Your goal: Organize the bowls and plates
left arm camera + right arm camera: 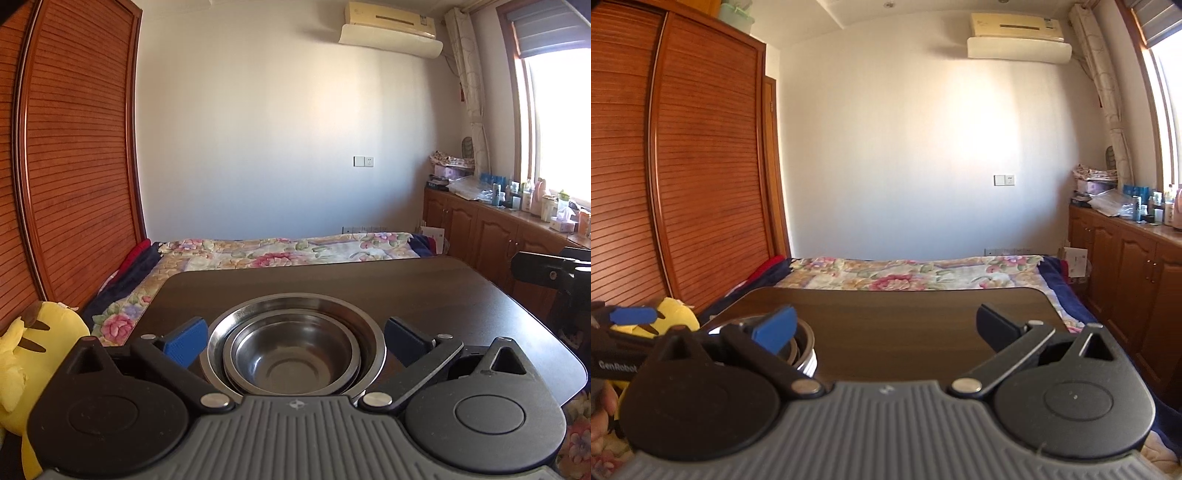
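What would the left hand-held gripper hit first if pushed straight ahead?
Probably the nested steel bowls, sitting right between the open left hand-held gripper fingers on the dark table; depth is unclear.

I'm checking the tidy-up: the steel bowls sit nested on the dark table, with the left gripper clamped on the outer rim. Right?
Not quite. The left gripper is open, its pads clear of the steel bowls, as the left wrist view shows. The bowls do sit nested on the dark table.
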`<move>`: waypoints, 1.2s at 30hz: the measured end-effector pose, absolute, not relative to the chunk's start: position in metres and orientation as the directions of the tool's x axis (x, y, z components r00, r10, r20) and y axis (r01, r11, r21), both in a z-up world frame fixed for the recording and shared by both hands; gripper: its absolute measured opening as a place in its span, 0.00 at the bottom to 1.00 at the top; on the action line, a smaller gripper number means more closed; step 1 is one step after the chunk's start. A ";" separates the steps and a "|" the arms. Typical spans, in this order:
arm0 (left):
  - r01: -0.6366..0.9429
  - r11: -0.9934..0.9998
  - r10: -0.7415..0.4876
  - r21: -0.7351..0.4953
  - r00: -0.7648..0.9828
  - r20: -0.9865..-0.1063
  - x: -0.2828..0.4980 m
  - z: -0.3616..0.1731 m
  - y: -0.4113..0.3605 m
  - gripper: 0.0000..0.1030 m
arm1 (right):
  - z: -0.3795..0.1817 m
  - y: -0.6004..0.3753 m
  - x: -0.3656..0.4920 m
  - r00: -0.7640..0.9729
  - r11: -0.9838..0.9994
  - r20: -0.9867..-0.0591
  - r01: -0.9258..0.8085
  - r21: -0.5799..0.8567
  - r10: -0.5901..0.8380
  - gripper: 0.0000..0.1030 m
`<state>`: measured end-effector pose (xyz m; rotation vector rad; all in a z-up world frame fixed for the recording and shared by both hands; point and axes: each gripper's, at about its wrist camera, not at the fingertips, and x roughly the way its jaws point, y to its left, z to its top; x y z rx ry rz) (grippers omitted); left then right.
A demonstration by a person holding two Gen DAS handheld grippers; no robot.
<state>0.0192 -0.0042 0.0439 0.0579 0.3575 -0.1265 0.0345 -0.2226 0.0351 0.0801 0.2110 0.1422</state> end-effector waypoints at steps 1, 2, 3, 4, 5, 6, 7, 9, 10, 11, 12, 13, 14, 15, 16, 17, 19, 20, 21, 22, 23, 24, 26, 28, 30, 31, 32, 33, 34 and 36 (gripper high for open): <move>0.138 0.990 -0.117 0.035 0.929 -0.350 0.017 0.045 -0.005 1.00 | 0.036 -0.222 0.033 0.969 0.988 -0.203 -0.125 0.093 0.141 1.00; 0.143 0.989 -0.122 0.035 0.930 -0.346 0.016 0.046 -0.005 1.00 | 0.036 -0.222 0.032 0.969 0.989 -0.204 -0.120 0.091 0.136 1.00; 0.144 0.989 -0.124 0.033 0.931 -0.344 0.014 0.046 -0.005 1.00 | 0.036 -0.221 0.030 0.970 0.989 -0.204 -0.115 0.088 0.131 1.00; 0.143 0.989 -0.123 0.034 0.930 -0.345 0.013 0.046 -0.004 1.00 | 0.036 -0.220 0.029 0.971 0.990 -0.204 -0.111 0.085 0.126 1.00; 0.142 0.989 -0.120 0.038 0.930 -0.349 0.013 0.046 -0.005 1.00 | 0.036 -0.220 0.027 0.972 0.991 -0.204 -0.105 0.083 0.120 1.00; 0.138 0.990 -0.114 0.043 0.930 -0.350 0.012 0.045 -0.005 1.00 | 0.035 -0.219 0.026 0.973 0.992 -0.204 -0.098 0.080 0.112 1.00; 0.137 0.990 -0.112 0.046 0.930 -0.350 0.011 0.045 -0.004 1.00 | 0.035 -0.219 0.024 0.973 0.992 -0.203 -0.093 0.080 0.108 1.00; 0.135 0.990 -0.112 0.042 0.931 -0.348 0.009 0.046 -0.004 1.00 | 0.035 -0.219 0.022 0.973 0.992 -0.205 -0.088 0.092 0.105 1.00; 0.133 0.990 -0.111 0.039 0.931 -0.347 0.009 0.046 -0.003 1.00 | 0.034 -0.219 0.022 0.972 0.991 -0.209 -0.083 0.103 0.104 1.00; 0.132 0.991 -0.111 0.037 0.932 -0.346 0.008 0.047 -0.003 1.00 | 0.034 -0.219 0.021 0.972 0.991 -0.209 -0.082 0.108 0.104 1.00; 0.133 0.990 -0.112 0.037 0.932 -0.346 0.008 0.046 -0.004 1.00 | 0.033 -0.219 0.021 0.973 0.991 -0.209 -0.080 0.107 0.101 1.00; 0.135 0.990 -0.113 0.040 0.931 -0.348 0.008 0.046 -0.005 1.00 | 0.033 -0.219 0.022 0.973 0.992 -0.209 -0.074 0.101 0.094 1.00; 0.134 0.990 -0.111 0.043 0.931 -0.349 0.007 0.045 -0.006 1.00 | 0.033 -0.220 0.023 0.974 0.993 -0.210 -0.069 0.098 0.088 1.00; 0.133 0.990 -0.109 0.045 0.930 -0.351 0.006 0.043 -0.006 1.00 | 0.032 -0.220 0.023 0.973 0.993 -0.211 -0.069 0.099 0.088 1.00; 0.133 0.990 -0.109 0.045 0.929 -0.353 0.007 0.042 -0.007 1.00 | 0.031 -0.220 0.024 0.973 0.992 -0.213 -0.073 0.102 0.094 1.00; 0.135 0.990 -0.110 0.043 0.927 -0.357 0.007 0.040 -0.007 1.00 | 0.030 -0.220 0.023 0.972 0.992 -0.214 -0.077 0.103 0.098 1.00; 0.133 0.990 -0.109 0.042 0.924 -0.365 0.008 0.037 -0.008 1.00 | 0.029 -0.219 0.023 0.972 0.992 -0.214 -0.074 0.098 0.094 1.00; 0.131 0.990 -0.107 0.042 0.924 -0.368 0.008 0.035 -0.008 1.00 | 0.028 -0.218 0.023 0.972 0.993 -0.214 -0.075 0.095 0.094 1.00; 0.130 0.991 -0.106 0.041 0.923 -0.370 0.007 0.033 -0.007 1.00 | 0.026 -0.218 0.022 0.972 0.992 -0.215 -0.078 0.096 0.097 1.00; 0.128 0.991 -0.105 0.040 0.923 -0.371 0.007 0.032 -0.007 1.00 | 0.025 -0.218 0.022 0.971 0.992 -0.217 -0.080 0.097 0.100 1.00; 0.126 0.991 -0.102 0.039 0.922 -0.372 0.007 0.031 -0.007 1.00 | 0.024 -0.218 0.022 0.971 0.992 -0.218 -0.079 0.098 0.099 1.00; 0.123 0.992 -0.099 0.039 0.922 -0.373 0.007 0.029 -0.006 1.00 | 0.023 -0.218 0.021 0.971 0.992 -0.217 -0.078 0.099 0.098 1.00; 0.119 0.992 -0.096 0.038 0.921 -0.378 0.007 0.027 -0.006 1.00 | 0.020 -0.219 0.021 0.972 0.993 -0.217 -0.074 0.094 0.093 1.00; 0.120 0.992 -0.097 0.036 0.919 -0.382 0.008 0.025 -0.004 1.00 | 0.017 -0.219 0.021 0.972 0.994 -0.218 -0.067 0.086 0.085 1.00; 0.118 0.992 -0.095 0.035 0.917 -0.387 0.008 0.023 -0.004 1.00 | 0.014 -0.220 0.020 0.972 0.994 -0.221 -0.065 0.088 0.083 1.00; 0.117 0.993 -0.094 0.034 0.917 -0.388 0.008 0.021 -0.004 1.00 | 0.013 -0.220 0.020 0.971 0.994 -0.223 -0.064 0.089 0.082 1.00; 0.116 0.993 -0.094 0.032 0.916 -0.390 0.008 0.020 -0.003 1.00 | 0.013 -0.220 0.020 0.971 0.994 -0.226 -0.062 0.087 0.080 1.00; 0.115 0.993 -0.094 0.030 0.915 -0.392 0.009 0.018 -0.003 1.00 | 0.012 -0.220 0.020 0.971 0.995 -0.226 -0.059 0.084 0.077 1.00; 0.115 0.993 -0.094 0.030 0.915 -0.392 0.009 0.017 -0.003 1.00 | 0.011 -0.219 0.019 0.972 0.995 -0.226 -0.056 0.080 0.073 1.00; 0.113 0.993 -0.092 0.031 0.914 -0.394 0.009 0.014 -0.004 1.00 | 0.010 -0.219 0.019 0.972 0.996 -0.224 -0.051 0.074 0.066 1.00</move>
